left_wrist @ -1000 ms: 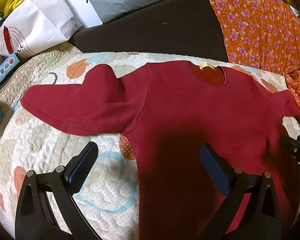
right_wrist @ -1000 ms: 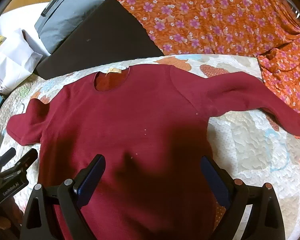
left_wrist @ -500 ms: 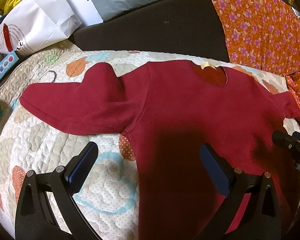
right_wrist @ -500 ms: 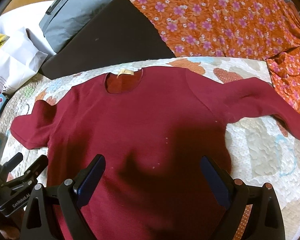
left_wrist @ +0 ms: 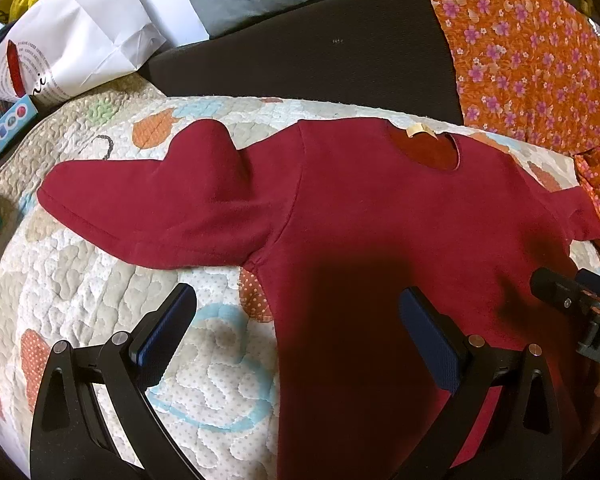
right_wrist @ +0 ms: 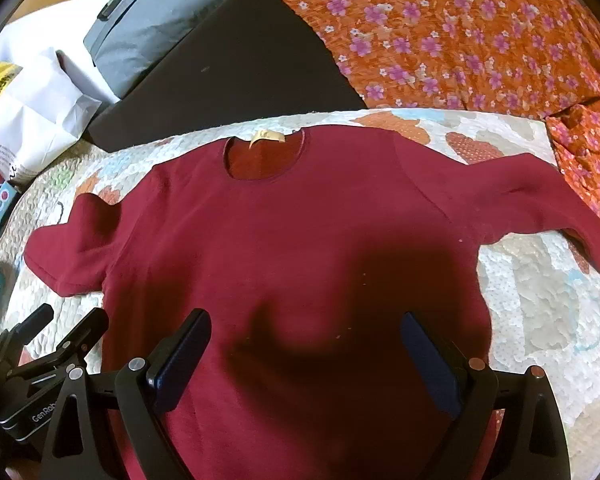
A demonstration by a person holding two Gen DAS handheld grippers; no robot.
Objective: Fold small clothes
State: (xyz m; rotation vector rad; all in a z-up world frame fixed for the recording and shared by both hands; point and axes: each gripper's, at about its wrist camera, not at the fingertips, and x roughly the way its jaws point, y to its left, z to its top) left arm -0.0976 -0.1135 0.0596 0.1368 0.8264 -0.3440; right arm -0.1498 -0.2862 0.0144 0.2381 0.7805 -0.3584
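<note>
My left gripper (left_wrist: 298,326) has its jaws spread wide, nothing between them, the ribbed blue pads (left_wrist: 430,346) hovering over the lower half of the frame: one finger above the quilt, the other above the shirt's body. My right gripper (right_wrist: 306,354) is just as wide apart and empty, both fingers over the shirt's lower torso, casting a soft dark shadow on it. The dark red long-sleeved shirt (right_wrist: 300,232) lies flat and face up across the middle of the frame, fleecy and matte, round neckline toward the top with a small cream label (right_wrist: 267,136) in it. Its one sleeve (left_wrist: 160,204) bunches into a rounded hump, then tapers to a hemmed cuff at the left of the left view; the other sleeve (right_wrist: 540,200) runs out to the right edge in the right view. Beneath is a puffy stippled quilt (left_wrist: 80,300) with pastel patches. Beyond it, a smooth dark cushion (left_wrist: 320,52), orange floral cloth (right_wrist: 460,32) upper right, and a crinkled white paper bag (left_wrist: 72,40) upper left.
</note>
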